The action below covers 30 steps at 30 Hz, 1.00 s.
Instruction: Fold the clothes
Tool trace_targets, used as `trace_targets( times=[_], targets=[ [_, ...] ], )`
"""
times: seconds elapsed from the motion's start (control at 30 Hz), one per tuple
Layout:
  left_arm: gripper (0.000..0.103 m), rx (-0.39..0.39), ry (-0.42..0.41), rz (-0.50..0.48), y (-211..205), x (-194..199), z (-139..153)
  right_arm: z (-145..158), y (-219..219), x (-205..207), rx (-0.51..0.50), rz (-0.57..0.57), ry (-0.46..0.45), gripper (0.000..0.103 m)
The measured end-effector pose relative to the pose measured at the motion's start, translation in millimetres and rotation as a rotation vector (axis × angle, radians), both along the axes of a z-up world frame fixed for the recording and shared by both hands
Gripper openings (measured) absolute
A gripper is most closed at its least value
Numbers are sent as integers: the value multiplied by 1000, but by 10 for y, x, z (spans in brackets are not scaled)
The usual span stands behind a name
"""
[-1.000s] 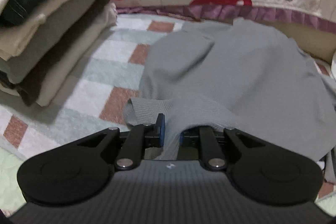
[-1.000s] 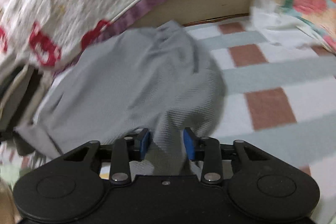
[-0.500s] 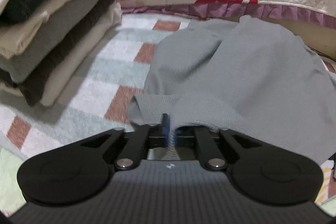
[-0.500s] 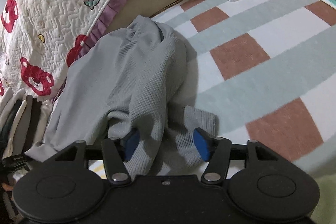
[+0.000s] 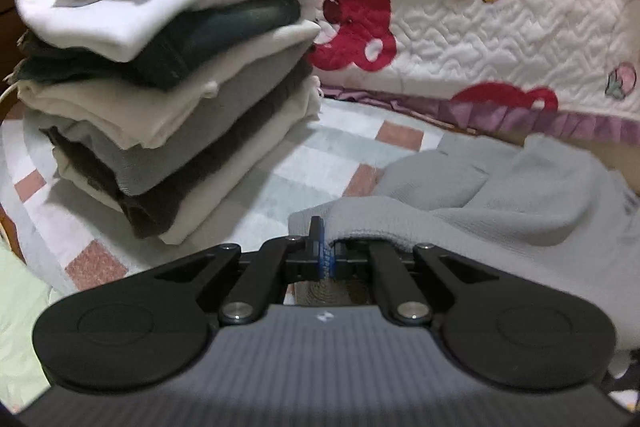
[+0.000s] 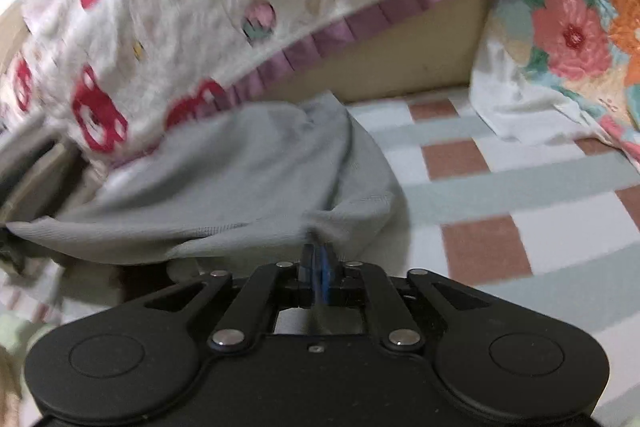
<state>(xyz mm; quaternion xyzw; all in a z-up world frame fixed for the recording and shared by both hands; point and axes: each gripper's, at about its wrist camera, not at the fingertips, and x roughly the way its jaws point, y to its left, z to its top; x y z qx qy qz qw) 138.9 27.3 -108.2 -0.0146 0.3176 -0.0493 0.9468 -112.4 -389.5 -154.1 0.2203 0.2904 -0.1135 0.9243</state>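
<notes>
A grey knit garment (image 5: 500, 195) lies crumpled on the checked blanket (image 5: 304, 167), its near hem raised. My left gripper (image 5: 325, 247) is shut on that hem at one corner. In the right wrist view the same grey garment (image 6: 248, 187) stretches from left to centre. My right gripper (image 6: 320, 259) is shut on its edge, with the cloth pinched between the blue pads. The fabric hangs taut between the two grips and drapes back towards the quilt.
A tall stack of folded clothes (image 5: 160, 87) stands at the left, close to the left gripper. A white quilt with red bears (image 5: 480, 7) rises behind. A floral quilt (image 6: 580, 27) lies at the far right, above the checked blanket (image 6: 520, 195).
My right gripper went from open around the garment's edge to shut on it. My left gripper closed fully on the hem. Both have lifted the near edge, and the views have tilted up.
</notes>
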Motion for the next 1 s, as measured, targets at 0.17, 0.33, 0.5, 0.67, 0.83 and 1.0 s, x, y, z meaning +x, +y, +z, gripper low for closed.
trace_targets(
  times=[0.17,0.33,0.5,0.67,0.83,1.0],
  targets=[
    [2,-35,78,-87,-106,237,78,-205,-53,-122,162,6,43,42],
    [2,-47,81,-189,-208,756,394,-111,148,-84,97,118,104,49],
    [2,-113,107,-190,-360,1091,192,-61,472,136,-8,234,187,61],
    [2,-134,134,-165,-307,1083,-288,-135,525,517,-100,202,226,35],
    [3,-162,142,-158,-55,1217,-317,16,80,907,-59,-15,134,5],
    [2,-160,218,-154,-61,1323,-439,49,-189,1309,-99,-144,180,26]
  ],
)
